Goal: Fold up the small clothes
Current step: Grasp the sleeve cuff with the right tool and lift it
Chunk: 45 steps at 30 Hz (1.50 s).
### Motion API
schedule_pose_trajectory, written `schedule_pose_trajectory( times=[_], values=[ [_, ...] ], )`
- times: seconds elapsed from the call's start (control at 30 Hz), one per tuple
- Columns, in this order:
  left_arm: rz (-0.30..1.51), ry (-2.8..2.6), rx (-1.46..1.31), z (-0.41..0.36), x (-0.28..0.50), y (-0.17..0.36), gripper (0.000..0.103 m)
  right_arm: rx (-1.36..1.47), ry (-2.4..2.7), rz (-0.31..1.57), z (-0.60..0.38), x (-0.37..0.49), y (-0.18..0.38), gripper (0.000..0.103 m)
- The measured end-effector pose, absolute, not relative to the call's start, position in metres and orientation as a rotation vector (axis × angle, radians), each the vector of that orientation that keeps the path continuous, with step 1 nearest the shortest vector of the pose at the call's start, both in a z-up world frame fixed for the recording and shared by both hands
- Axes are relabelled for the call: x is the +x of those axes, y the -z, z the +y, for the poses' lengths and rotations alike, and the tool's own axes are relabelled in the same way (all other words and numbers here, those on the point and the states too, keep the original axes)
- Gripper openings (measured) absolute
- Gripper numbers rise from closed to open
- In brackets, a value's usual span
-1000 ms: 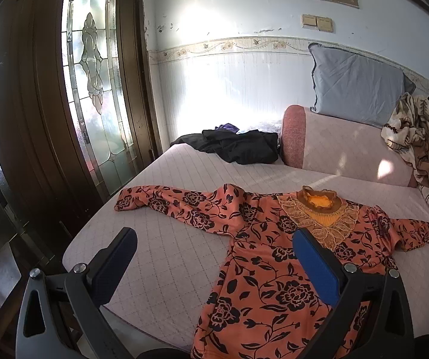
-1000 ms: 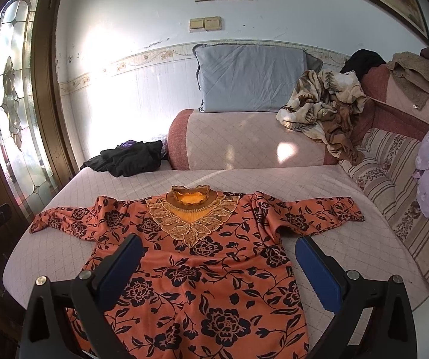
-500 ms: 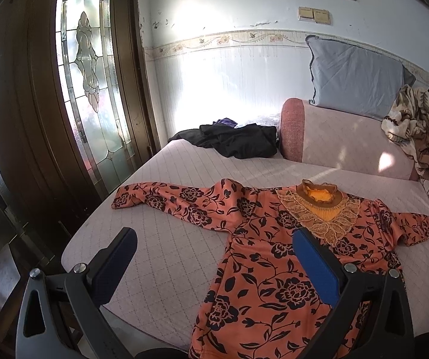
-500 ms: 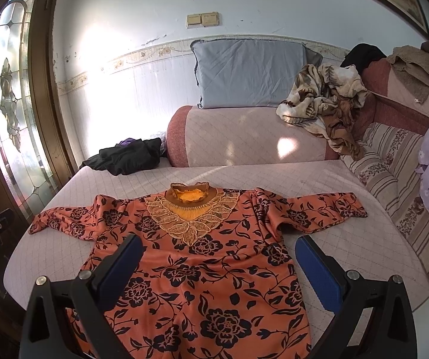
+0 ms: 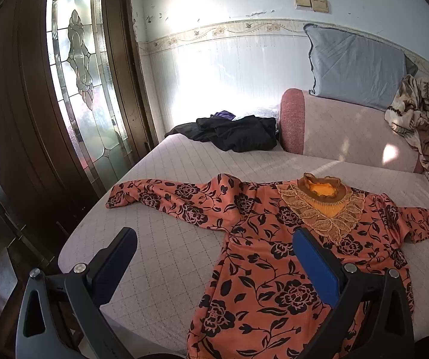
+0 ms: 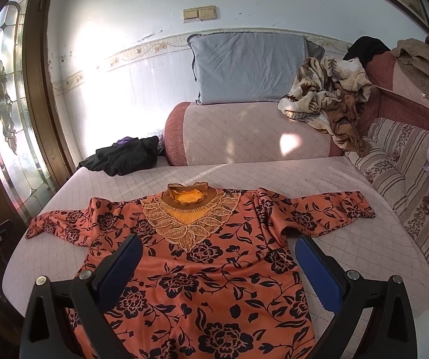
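Observation:
An orange top with black flowers [image 5: 274, 254] [image 6: 202, 275] lies flat on the pale quilted bed [image 5: 169, 239] [image 6: 319, 173], both sleeves spread out, gold lace collar [image 6: 189, 209] toward the sofa back. My left gripper [image 5: 214, 251] hovers open above the top's left side, below the left sleeve [image 5: 166, 197]. My right gripper [image 6: 214, 257] is open above the middle of the top's body, nothing between its blue pads [image 6: 319, 272]. The top's hem is cut off by the frame edge.
A black garment pile [image 5: 235, 131] [image 6: 124, 155] lies at the bed's far left corner. A grey pillow [image 6: 250, 65] and a patterned blanket [image 6: 328, 98] rest on the pink sofa back [image 6: 244, 131]. A stained-glass door [image 5: 79, 74] stands left; striped cushions [image 6: 409, 209] right.
Both views have shifted slightly, the cameras rising or tilting a little so the top sits lower in frame. The top has not moved and both grippers stay open.

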State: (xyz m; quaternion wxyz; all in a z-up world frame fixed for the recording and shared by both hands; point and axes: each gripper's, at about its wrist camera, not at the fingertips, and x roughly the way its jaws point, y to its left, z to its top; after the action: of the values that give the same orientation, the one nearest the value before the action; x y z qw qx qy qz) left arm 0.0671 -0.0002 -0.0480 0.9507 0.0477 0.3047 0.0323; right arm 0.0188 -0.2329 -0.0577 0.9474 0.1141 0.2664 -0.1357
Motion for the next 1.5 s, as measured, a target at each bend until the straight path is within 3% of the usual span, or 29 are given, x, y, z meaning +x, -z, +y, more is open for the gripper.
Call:
schedule_pose_trajectory(
  times=[0.2, 0.37, 0.63, 0.73, 0.83, 0.93, 1.07, 1.2, 1.33, 1.5],
  values=[
    [0.673, -0.046, 0.132, -0.027, 0.098, 0.075, 0.103, 0.336, 0.295, 0.571, -0.276, 0.05, 0.08, 0.103],
    [0.793, 0.025, 0.117, -0.059, 0.147, 0.135, 0.103, 0.522, 0.305, 0.613, -0.36, 0.08, 0.127, 0.103],
    [1.04, 0.076, 0.084, -0.094, 0.203, 0.254, 0.103, 1.129, 0.375, 0.619, -0.535, 0.081, 0.226, 0.103],
    [1.063, 0.072, 0.096, -0.096, 0.205, 0.265, 0.103, 1.283, 0.383, 0.584, -0.578, 0.086, 0.251, 0.1],
    [1.047, 0.087, 0.102, -0.097, 0.2, 0.265, 0.103, 1.377, 0.45, 0.528, -0.611, 0.084, 0.271, 0.09],
    [1.01, 0.079, 0.11, -0.1, 0.192, 0.267, 0.103, 1.471, 0.484, 0.523, -0.636, 0.088, 0.298, 0.069],
    [1.0, 0.07, 0.11, -0.102, 0.189, 0.27, 0.103, 1.418, 0.506, 0.464, -0.66, 0.099, 0.3, 0.06],
    [1.011, 0.069, 0.121, -0.101, 0.191, 0.27, 0.103, 1.316, 0.558, 0.49, -0.67, 0.113, 0.304, 0.017],
    [1.084, 0.092, 0.095, -0.091, 0.214, 0.263, 0.103, 1.168, 0.551, 0.437, -0.653, 0.12, 0.258, 0.008],
    [0.978, -0.03, 0.018, -0.055, 0.221, 0.235, 0.103, 0.991, 0.277, 0.252, -0.57, 0.132, 0.151, 0.007]
  ],
)
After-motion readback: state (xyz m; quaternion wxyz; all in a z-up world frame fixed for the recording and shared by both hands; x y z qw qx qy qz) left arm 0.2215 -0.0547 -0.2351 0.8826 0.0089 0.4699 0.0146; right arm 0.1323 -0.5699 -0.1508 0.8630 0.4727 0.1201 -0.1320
